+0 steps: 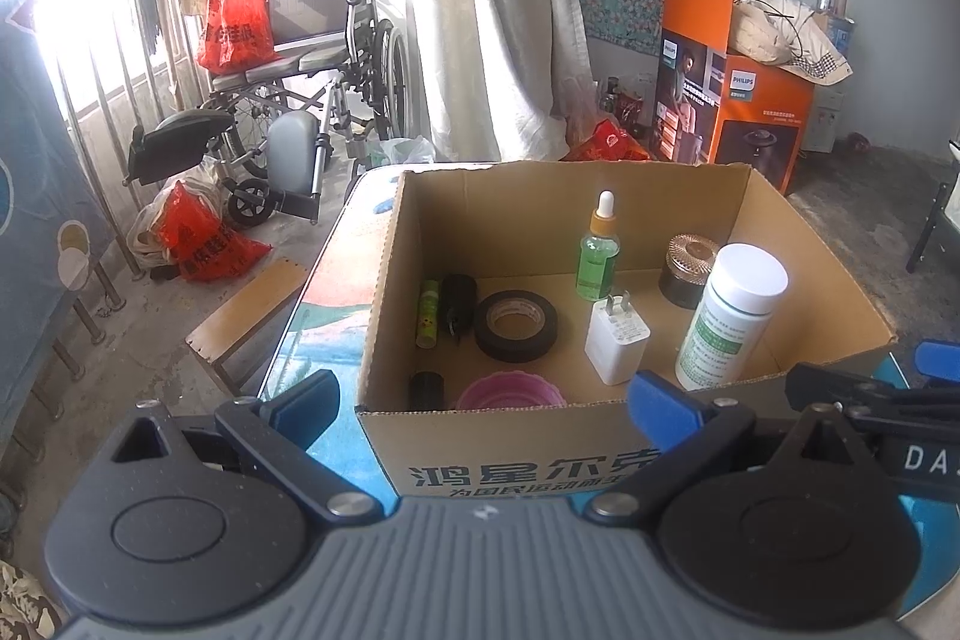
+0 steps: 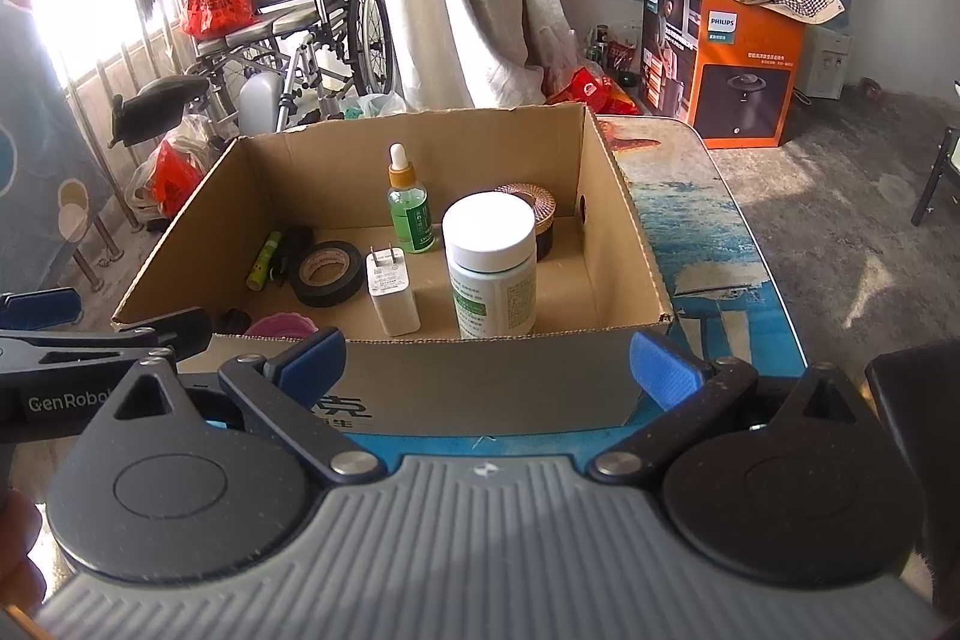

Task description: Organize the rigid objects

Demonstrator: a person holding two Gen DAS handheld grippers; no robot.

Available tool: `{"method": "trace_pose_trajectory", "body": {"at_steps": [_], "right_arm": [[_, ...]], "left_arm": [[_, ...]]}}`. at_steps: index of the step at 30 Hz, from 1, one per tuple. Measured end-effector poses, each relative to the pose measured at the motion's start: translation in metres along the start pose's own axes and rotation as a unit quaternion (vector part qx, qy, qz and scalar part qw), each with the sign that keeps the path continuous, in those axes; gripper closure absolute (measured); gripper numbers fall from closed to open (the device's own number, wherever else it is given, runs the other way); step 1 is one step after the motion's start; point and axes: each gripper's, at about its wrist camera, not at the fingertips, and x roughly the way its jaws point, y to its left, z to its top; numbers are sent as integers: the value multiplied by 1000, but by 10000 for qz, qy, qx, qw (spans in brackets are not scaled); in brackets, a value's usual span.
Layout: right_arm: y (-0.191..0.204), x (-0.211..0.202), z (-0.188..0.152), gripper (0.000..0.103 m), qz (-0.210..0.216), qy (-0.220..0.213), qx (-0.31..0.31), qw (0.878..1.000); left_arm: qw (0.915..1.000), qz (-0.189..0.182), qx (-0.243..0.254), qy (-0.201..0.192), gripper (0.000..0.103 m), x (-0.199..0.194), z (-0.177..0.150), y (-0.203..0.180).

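Note:
An open cardboard box (image 1: pixel 384 280) (image 2: pixel 624 220) stands on the patterned table. Inside it are a white-capped bottle (image 1: pixel 729 316) (image 2: pixel 491 268), a white charger plug (image 1: pixel 617 340) (image 2: pixel 391 292), a roll of black tape (image 1: pixel 516 325) (image 2: pixel 327 273), a green dropper bottle (image 1: pixel 598 256) (image 2: pixel 410 208), a ribbed-lid jar (image 1: pixel 687 268) (image 2: pixel 543 202), a small green tube (image 1: pixel 428 313) (image 2: pixel 264 259), a pink cup (image 1: pixel 510 391) and small black items. My left gripper (image 1: pixel 483 403) hangs open before the box's near wall. My right gripper (image 2: pixel 486 361) is open too, holding nothing.
The table (image 2: pixel 720 244) extends to the right of the box. On the floor behind are a wheelchair (image 1: pixel 312 58), red bags (image 1: pixel 198 232), a curtain (image 1: pixel 504 10) and an orange Philips carton (image 1: pixel 738 100). A wooden bench (image 1: pixel 246 310) stands left of the table.

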Motion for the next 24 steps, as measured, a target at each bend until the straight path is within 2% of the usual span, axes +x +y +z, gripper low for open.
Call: {"method": "trace_pose_trajectory", "body": {"at_steps": [24], "right_arm": [[-7,-6,3,2,-30,27,78,10000]], "left_arm": [[10000,-12,7,4,0,-2,1,-2]]}}
